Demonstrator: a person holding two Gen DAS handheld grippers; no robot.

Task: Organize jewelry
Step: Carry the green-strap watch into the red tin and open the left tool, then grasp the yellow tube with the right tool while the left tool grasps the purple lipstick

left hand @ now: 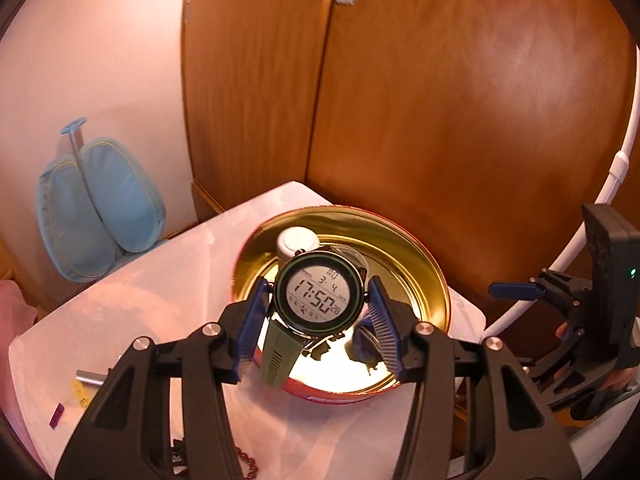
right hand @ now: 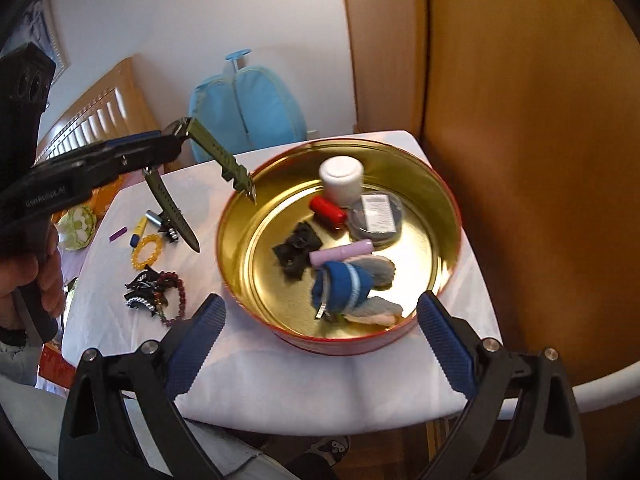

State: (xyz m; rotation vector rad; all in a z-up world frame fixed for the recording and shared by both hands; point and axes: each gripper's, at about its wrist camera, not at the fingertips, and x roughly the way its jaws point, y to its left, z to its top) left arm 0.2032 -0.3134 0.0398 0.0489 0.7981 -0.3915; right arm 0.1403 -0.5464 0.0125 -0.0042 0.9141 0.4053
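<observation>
Left gripper (left hand: 320,300), in my hand, clamps a green digital watch (left hand: 320,295) by its case and holds it above the round gold tin (right hand: 440,200) on the white-covered tabletop (right hand: 280,380), straps dangling. My right gripper (right hand: 320,332) hangs wide and empty near the tin's front rim. Bead bracelets (right hand: 147,251) lie left of the tin.

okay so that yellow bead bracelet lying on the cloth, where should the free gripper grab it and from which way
Judging by its pose, come straight down on the yellow bracelet with the right gripper and pinch one side of the loop, one finger inside. It lies flat and open on the cloth.
</observation>
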